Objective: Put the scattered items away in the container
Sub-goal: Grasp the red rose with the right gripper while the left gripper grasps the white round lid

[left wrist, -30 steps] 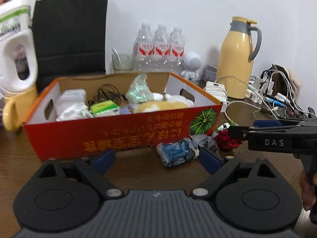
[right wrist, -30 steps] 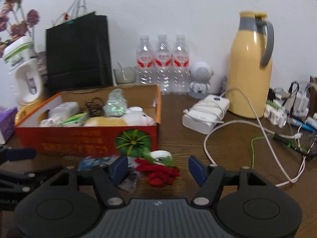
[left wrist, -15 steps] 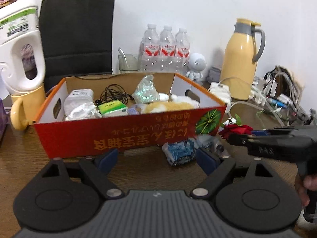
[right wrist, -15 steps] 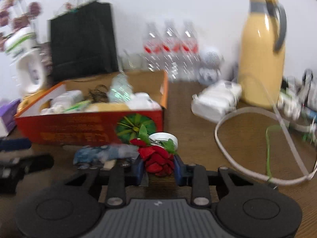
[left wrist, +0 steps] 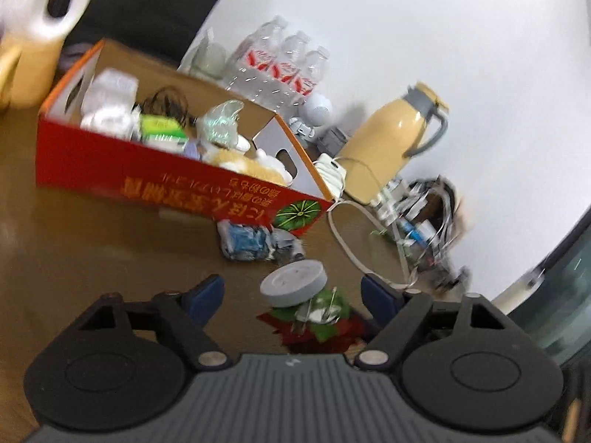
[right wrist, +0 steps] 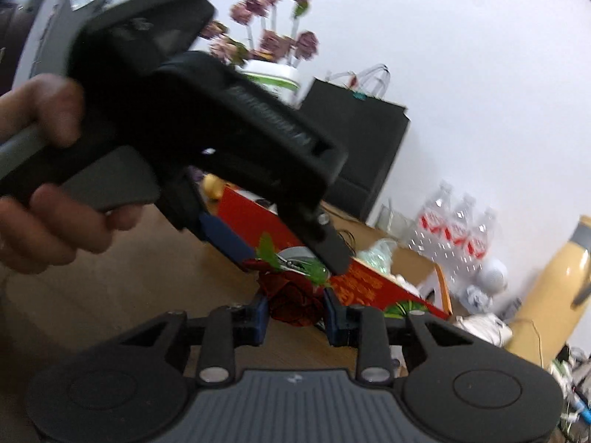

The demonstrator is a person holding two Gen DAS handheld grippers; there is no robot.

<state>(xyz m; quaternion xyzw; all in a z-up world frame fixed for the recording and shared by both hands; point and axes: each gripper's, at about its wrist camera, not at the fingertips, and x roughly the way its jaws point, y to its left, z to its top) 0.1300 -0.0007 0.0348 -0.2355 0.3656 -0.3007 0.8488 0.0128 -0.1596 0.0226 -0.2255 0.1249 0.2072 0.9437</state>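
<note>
A: A brown wooden table (left wrist: 92,243) against a white wall, crowded with clutter: a red cardboard box (left wrist: 155,181) printed with a green melon, three water bottles (left wrist: 284,70) behind it, a yellow thermos jug (left wrist: 391,140) and a tangle of cables (left wrist: 424,229) to the side.

B: And the grippers?

A: The right gripper (right wrist: 295,313) is pinched on a red fabric flower (right wrist: 291,301) with green leaves, its blue pads pressed against either side of the bloom. A round grey lid-like disc (left wrist: 293,282) sits just beyond the leaves; whether it is joined to the flower cannot be told.

B: The left one?

A: The left gripper (left wrist: 291,291) stands spread, though its jaws have just been closing a little. In the left wrist view the flower and the disc lie between its blue fingertips (left wrist: 207,291), and neither pad touches them. In the right wrist view the same gripper crosses the frame from the upper left, a hand (right wrist: 40,181) wrapped round its handle, one finger reaching down beside the leaves.

B: Where is the box in relation to the flower?

A: Just beyond it, already holding white packets, a green pack, a coil of black wire and a plush toy. A blue-and-clear plastic packet (left wrist: 251,240) lies on the table against the box's front wall, near the melon print. Both views are tilted and blurred.
</note>
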